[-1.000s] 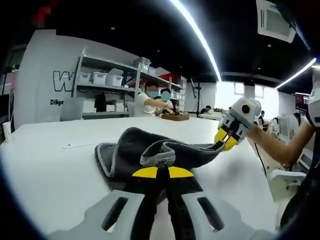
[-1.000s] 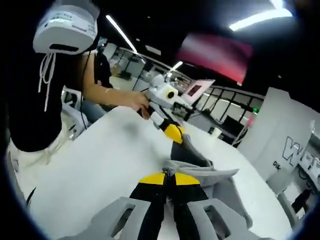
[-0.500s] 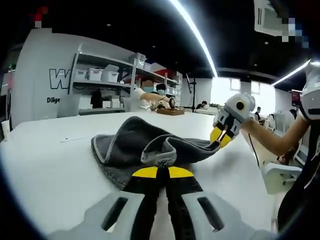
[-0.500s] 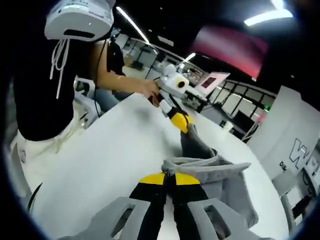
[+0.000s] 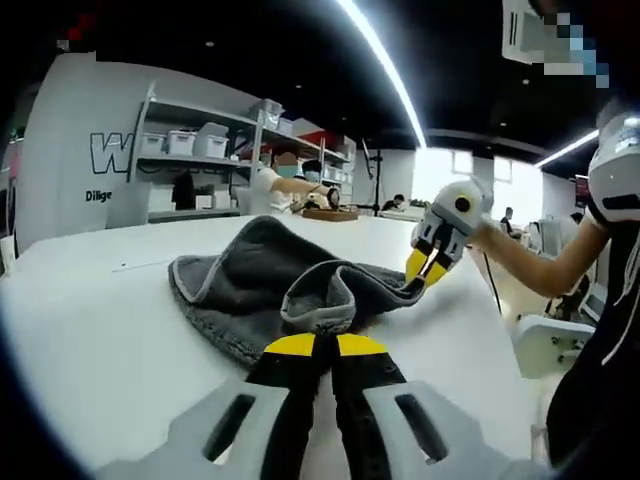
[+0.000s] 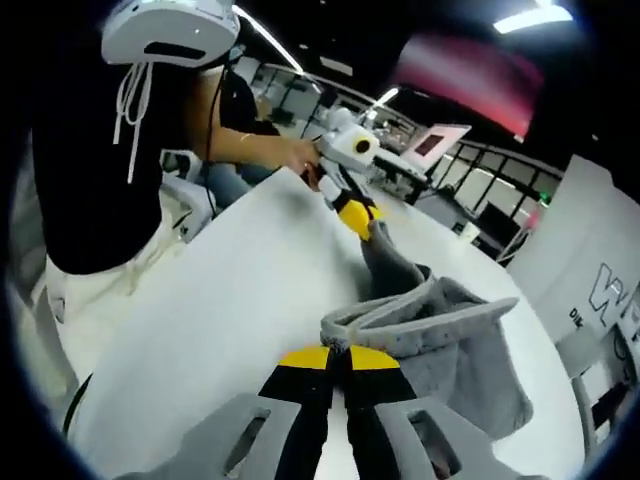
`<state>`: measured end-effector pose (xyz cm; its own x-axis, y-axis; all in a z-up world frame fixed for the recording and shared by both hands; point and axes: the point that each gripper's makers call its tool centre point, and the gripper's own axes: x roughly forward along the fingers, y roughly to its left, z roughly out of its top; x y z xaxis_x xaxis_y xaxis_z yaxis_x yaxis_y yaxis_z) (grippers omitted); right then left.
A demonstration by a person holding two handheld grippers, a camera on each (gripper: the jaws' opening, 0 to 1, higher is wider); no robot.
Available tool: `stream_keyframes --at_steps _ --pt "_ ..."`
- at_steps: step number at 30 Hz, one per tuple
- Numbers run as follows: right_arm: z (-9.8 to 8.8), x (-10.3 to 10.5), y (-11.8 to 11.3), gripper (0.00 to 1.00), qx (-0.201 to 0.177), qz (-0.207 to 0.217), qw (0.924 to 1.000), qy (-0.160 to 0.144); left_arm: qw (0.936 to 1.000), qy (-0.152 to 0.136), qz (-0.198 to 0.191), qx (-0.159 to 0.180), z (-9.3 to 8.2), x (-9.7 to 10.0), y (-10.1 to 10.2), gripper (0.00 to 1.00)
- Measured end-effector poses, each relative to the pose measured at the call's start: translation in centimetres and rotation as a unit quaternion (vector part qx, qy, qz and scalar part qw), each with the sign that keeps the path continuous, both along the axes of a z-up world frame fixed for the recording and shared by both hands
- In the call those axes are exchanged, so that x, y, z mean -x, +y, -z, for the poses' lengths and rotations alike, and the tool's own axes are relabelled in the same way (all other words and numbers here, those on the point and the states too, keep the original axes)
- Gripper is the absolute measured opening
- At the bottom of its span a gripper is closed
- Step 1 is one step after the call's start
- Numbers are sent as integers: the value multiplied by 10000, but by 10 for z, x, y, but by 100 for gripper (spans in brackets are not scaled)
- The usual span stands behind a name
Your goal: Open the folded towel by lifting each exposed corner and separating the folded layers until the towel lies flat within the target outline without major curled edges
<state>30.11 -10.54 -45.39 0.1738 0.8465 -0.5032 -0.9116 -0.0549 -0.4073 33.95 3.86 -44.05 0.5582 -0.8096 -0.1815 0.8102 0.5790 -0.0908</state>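
Left gripper view, nearest: your left gripper point(image 5: 320, 345), jaws pressed together on a raised fold of the grey towel point(image 5: 262, 290). The towel is bunched on the white table point(image 5: 90, 340), part of it lifted clear. Farther right, your right gripper point(image 5: 423, 268) pinches another towel corner. Right gripper view: right gripper point(image 6: 338, 357) clamped on the towel point(image 6: 450, 345) edge; beyond it, the left gripper point(image 6: 352, 212) holds the far corner. Shelves point(image 5: 190, 160) stand at the back wall.
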Motion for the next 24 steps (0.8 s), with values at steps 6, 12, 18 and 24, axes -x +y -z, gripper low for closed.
stream_keyframes --at_steps 6,12,18,24 --pt "5 2 -7 0 139 43 9999 41 9999 23 71 -89 6 7 -2 3" --pt "7 0 -14 0 245 112 9996 16 9996 -9 179 -216 12 16 -7 3" --pt "9 -3 -22 0 301 221 9993 10 9985 -93 249 -488 18 18 -7 3" --pt "20 -1 -30 0 346 314 9989 94 9983 -58 272 -520 21 20 -5 3"
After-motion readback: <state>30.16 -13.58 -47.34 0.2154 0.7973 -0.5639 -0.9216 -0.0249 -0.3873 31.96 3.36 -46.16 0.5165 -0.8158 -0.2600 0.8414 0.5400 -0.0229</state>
